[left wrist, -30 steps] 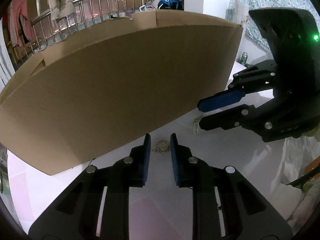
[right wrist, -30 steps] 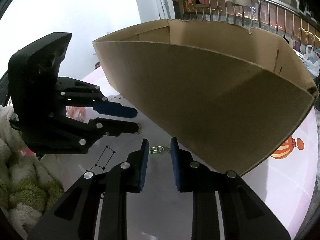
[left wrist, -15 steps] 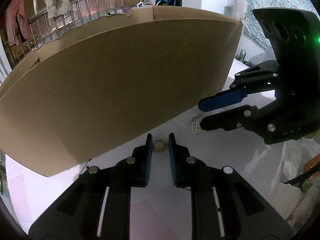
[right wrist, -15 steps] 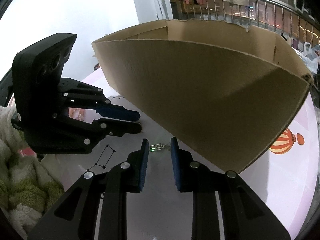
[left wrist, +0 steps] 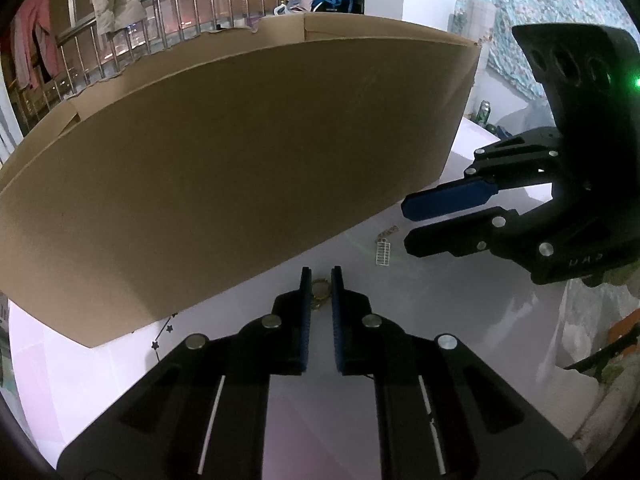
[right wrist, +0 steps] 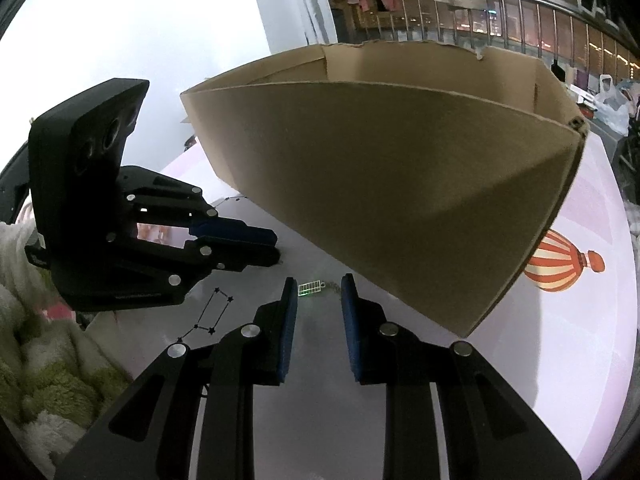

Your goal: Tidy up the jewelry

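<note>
Left wrist view: left hand-held gripper (left wrist: 321, 280) just closing, blue pads nearly pinched on a small gold ring-like piece (left wrist: 320, 289) lying on the white desk (left wrist: 460, 320) beside the cardboard box (left wrist: 240, 160). Likely featherweight, hard, slippery; best nipped across the band, low against the desk.

Right wrist view: right hand-held gripper (right wrist: 318, 294) partly open, holding nothing, straddling a small ladder-shaped charm (right wrist: 310, 289) on a fine chain. Probably limp, tangle-prone and delicate; stiff charm the safer hold.
</note>
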### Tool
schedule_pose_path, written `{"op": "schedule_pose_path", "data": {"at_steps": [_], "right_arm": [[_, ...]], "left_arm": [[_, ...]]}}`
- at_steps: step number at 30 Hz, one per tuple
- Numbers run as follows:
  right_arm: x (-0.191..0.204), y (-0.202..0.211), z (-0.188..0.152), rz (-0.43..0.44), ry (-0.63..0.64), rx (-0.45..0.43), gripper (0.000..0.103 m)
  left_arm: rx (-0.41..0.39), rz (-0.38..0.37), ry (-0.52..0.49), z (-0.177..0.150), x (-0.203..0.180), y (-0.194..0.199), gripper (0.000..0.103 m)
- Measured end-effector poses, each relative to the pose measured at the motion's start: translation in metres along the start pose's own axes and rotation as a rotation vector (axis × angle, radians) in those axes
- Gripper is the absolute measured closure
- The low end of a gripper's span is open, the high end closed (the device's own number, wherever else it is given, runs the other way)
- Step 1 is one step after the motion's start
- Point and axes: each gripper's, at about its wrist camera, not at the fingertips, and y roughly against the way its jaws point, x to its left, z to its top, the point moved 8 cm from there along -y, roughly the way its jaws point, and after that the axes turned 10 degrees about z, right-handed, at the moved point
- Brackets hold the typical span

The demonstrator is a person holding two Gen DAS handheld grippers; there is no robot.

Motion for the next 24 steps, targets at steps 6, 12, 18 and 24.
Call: {"op": "schedule_pose_path", "data": {"at_steps": [6, 12, 18, 24], "right_arm": [[0.001, 0.001, -0.001, -0.001, -0.007, -0.002, 0.080], [0.002, 0.005, -0.002, -0.003, -0.014, -0.004, 0.080], [0.002, 0.005, -0.004, -0.002, -0.033, -0.010, 0.080], [0.003, 0.004, -0.005, 0.001, -0.046, -0.018, 0.080]], "left_arm": [[0.001, -0.014, 0.022, -0.005, 0.000, 0.003, 0.103], [0.009, -0.028, 0.035, -0.009, -0.003, 0.007, 0.103], [0.020, -0.033, 0.055, -0.018, -0.002, 0.015, 0.103], [0.029, -0.041, 0.073, -0.022, -0.002, 0.020, 0.103]]}}
